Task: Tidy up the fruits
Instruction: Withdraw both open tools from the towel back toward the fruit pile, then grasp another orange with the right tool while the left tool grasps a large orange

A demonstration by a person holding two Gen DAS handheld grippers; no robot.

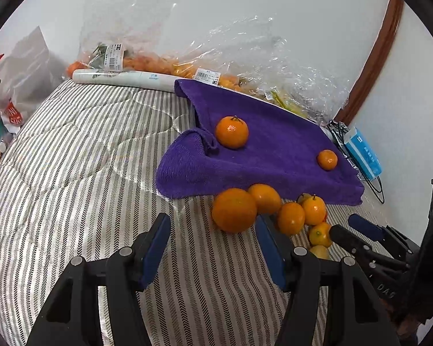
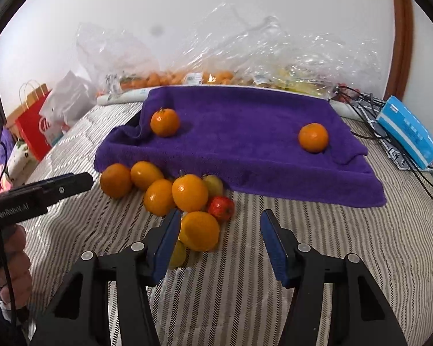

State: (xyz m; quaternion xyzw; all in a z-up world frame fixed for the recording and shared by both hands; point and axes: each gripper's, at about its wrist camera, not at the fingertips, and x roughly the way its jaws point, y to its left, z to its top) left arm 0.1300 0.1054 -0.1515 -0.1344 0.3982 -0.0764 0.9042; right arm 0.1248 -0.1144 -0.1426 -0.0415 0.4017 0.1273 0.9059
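Striped bed (image 2: 274,259): oranges (image 2: 187,193) heaped before towel (image 2: 245,132) for sorting; both grippers' fingers (image 1: 158,236) spread, pinching nothing.

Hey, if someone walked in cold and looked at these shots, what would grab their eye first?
Probably the purple towel draped over a raised surface on the striped bedding, with two oranges sitting on it, one at each side. Next, the pile of fruit at the towel's front edge, mostly orange with one red fruit, just ahead of both open grippers.
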